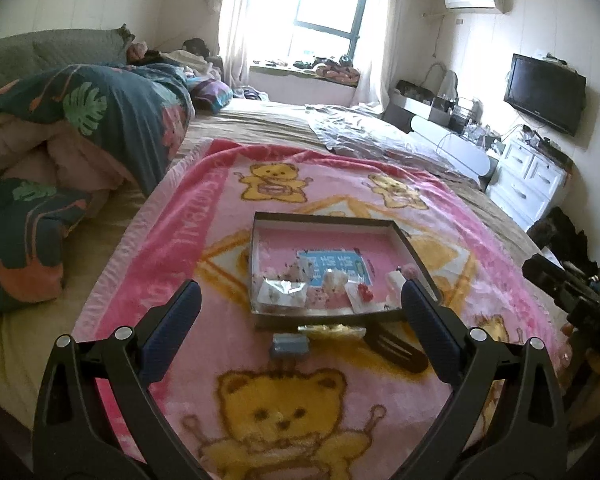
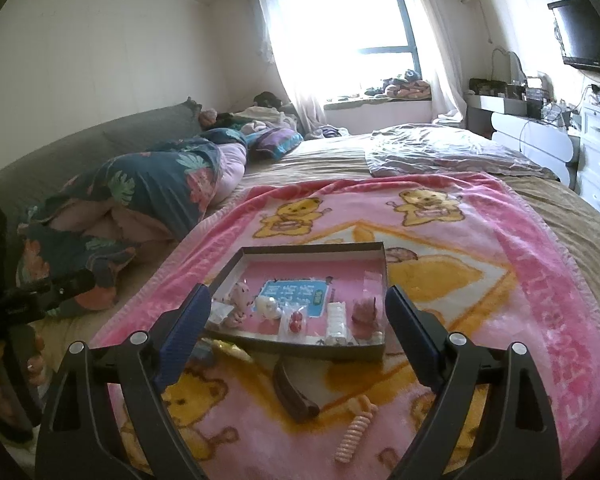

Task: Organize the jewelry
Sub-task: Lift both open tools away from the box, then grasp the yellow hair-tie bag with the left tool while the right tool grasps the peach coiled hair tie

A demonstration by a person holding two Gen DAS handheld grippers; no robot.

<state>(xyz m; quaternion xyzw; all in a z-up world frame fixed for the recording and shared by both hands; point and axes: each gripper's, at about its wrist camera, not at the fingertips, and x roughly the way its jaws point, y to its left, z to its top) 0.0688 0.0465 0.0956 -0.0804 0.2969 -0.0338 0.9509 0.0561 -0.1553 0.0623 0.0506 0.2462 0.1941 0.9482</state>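
Left wrist view. The left gripper (image 1: 300, 312), black-framed with blue-padded jaws, is held with the jaws spread wide and nothing between them, above a pink fleece blanket printed with yellow bears (image 1: 172, 248) that is spread on a bed with a tan sheet (image 1: 260, 120). A shallow dark-walled cardboard tray with a pink floor (image 1: 332, 222) is set on the blanket; small packeted trinkets are gathered along its near wall. Just outside that wall, a small grey-blue box (image 1: 290, 346), a yellow crinkled packet (image 1: 332, 330) and a dark slotted hair clip (image 1: 396, 350) are laid. The right gripper (image 1: 560, 284) is seen at the right edge.
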